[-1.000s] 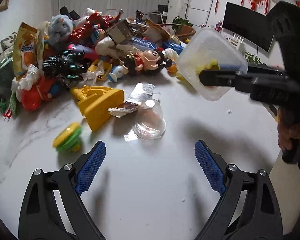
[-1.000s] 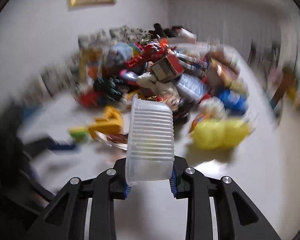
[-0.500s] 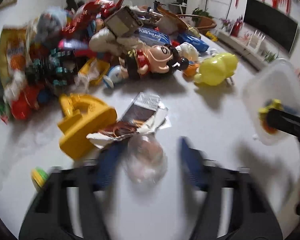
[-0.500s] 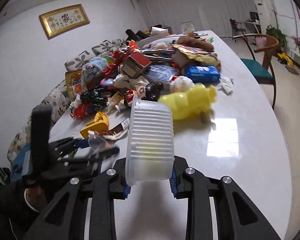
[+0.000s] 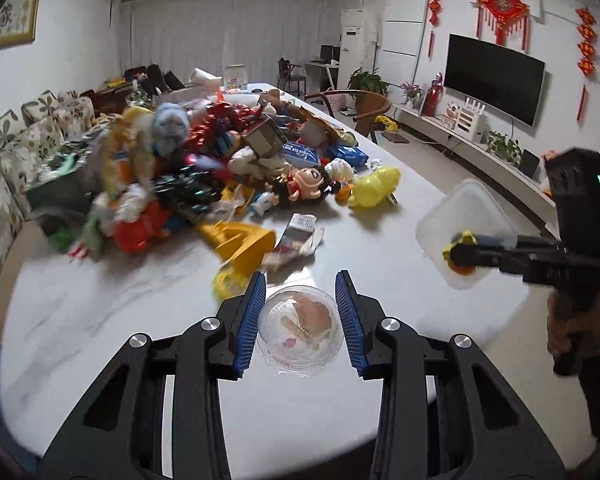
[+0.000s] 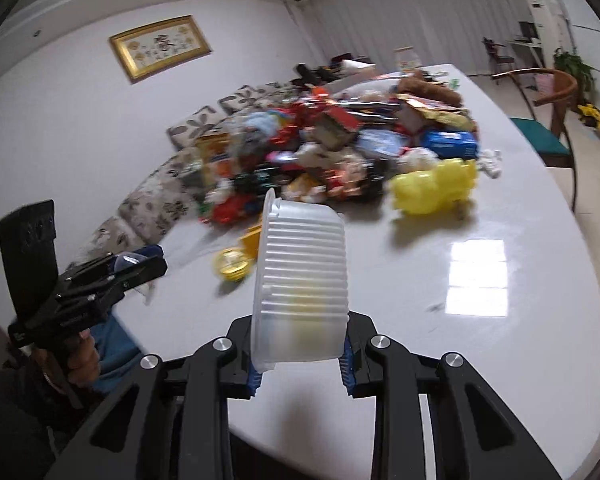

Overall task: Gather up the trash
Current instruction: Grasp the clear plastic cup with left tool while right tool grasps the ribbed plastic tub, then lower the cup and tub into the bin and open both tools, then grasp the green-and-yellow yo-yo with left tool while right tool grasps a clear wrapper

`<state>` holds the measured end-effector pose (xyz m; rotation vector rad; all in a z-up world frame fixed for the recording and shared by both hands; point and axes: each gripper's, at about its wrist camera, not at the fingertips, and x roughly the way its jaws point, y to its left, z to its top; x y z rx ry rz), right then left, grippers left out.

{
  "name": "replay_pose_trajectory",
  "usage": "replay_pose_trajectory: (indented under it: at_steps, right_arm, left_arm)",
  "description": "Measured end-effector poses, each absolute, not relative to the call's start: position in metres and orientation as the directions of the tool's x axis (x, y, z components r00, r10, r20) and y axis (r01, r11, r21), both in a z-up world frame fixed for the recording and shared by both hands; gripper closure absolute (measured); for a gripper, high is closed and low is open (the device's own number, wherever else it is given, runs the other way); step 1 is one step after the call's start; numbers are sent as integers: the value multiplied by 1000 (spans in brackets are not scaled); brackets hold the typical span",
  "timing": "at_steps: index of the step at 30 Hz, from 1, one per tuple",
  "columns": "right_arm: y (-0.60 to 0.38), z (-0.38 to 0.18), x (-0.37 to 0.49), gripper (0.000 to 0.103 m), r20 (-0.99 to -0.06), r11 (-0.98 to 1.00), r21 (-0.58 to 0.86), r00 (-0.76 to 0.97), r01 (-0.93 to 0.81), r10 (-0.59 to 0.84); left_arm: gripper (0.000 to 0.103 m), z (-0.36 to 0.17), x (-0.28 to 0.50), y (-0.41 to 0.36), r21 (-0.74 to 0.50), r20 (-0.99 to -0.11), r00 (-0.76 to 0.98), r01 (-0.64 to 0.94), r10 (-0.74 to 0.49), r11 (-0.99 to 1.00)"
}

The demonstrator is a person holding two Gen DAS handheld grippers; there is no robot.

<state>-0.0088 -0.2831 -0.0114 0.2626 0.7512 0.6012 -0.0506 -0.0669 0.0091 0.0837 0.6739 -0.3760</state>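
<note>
A clear plastic cup with reddish residue sits between the blue pads of my left gripper. The jaws are closing and both pads press its sides; it is held above the white table. The right wrist view shows that gripper at the left, with the cup in it. My right gripper is shut on a translucent ribbed plastic tub, tipped on its side. From the left wrist view the tub hangs off the table's right edge. A crumpled wrapper lies on the table ahead.
A big heap of toys and packets covers the far half of the table. A yellow toy scoop, a yellow-green spinning top and a yellow plastic toy lie nearer. A sofa runs along the left; a wooden chair stands at the right.
My left gripper went forward around the clear cup, closed on it and lifted it off the table. The right gripper, still holding the tub, drifted to the right and lower in the left wrist view.
</note>
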Motion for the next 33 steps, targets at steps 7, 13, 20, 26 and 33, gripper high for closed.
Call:
replay_pose_trajectory:
  at_steps: [7, 13, 20, 26, 33]
  right_arm:
    - [-244, -8, -81, 74, -602, 721, 470, 412, -509, 684]
    - [-201, -83, -122, 71, -757, 717, 475, 179, -510, 629]
    - [-172, -186, -118, 41, -889, 796, 366, 72, -481, 452]
    - [-182, -103, -123, 40, -804, 733, 410, 165, -544, 572]
    - [-189, -15, -47, 34, -682, 775, 254, 461, -579, 568]
  left_arm:
    - [67, -14, -136, -38, -6, -687, 654, 431, -316, 903]
    - [71, -91, -164, -22, -75, -808, 489, 466, -327, 882]
    - [33, -192, -152, -3, -101, -908, 333, 412, -253, 905]
    - [33, -134, -152, 20, -164, -840, 431, 376, -329, 912]
    - [15, -42, -89, 2, -54, -659, 683, 373, -314, 926]
